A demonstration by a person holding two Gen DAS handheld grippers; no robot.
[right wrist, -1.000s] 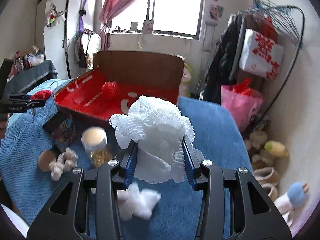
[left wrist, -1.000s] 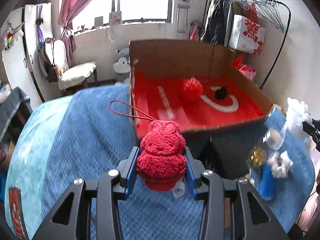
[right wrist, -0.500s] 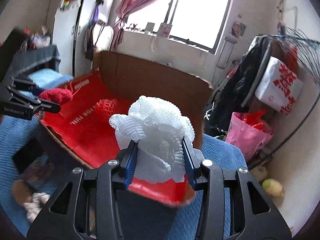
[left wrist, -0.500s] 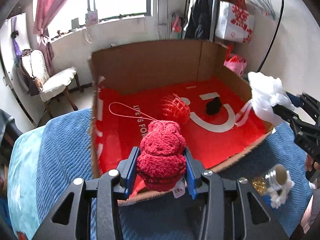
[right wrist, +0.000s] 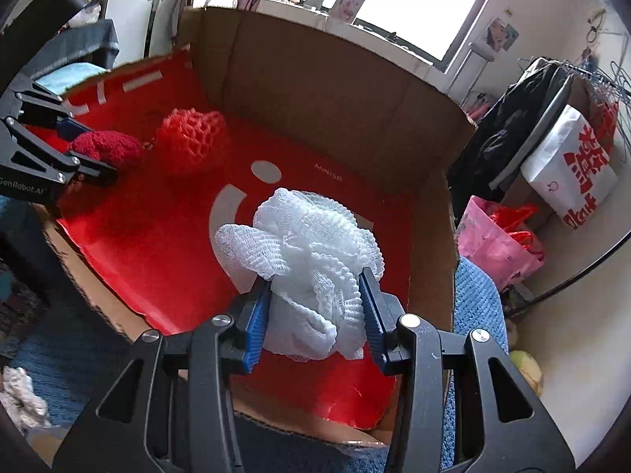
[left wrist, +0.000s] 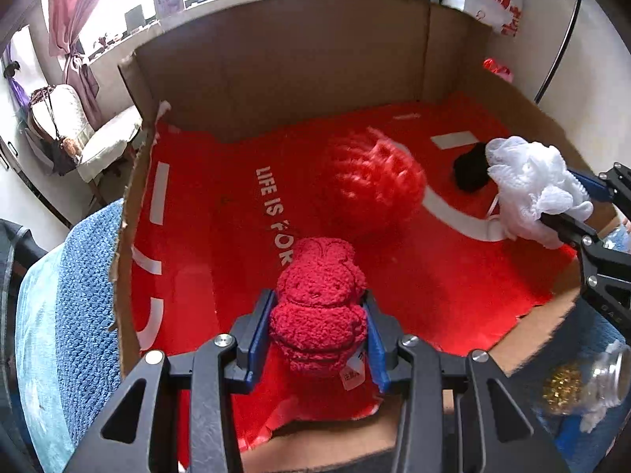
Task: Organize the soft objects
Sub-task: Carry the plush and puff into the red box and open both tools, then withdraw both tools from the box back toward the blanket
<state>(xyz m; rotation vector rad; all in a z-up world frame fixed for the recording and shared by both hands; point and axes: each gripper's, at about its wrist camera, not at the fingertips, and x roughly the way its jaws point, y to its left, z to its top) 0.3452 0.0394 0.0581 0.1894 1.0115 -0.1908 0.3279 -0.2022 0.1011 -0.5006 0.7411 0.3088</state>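
The red plush toy [left wrist: 317, 315] is pinched between the blue pads of the left hand-held gripper [left wrist: 317, 339]. It now hangs over the red floor of the cardboard box [left wrist: 284, 59], near the box's front edge. A second ago it was still out over the blue blanket [left wrist: 84, 276] on the bed, short of the box. The white mesh puff [right wrist: 311, 276] is squeezed in the right hand-held gripper [right wrist: 315, 315]. It too has come in, from over the blanket to over the right side of the box, near the right wall. Both hand-held grippers have tipped down toward the box floor.

Inside the box, a red net ball [left wrist: 372, 185] already lies near the middle, and a small black thing [left wrist: 471, 169] lies by the right wall.

So both soft things are probably ready to be let go. The next step is likely to spread the jaws so that they drop in. A glass jar [left wrist: 591, 382] sits outside, by the box's front right corner.
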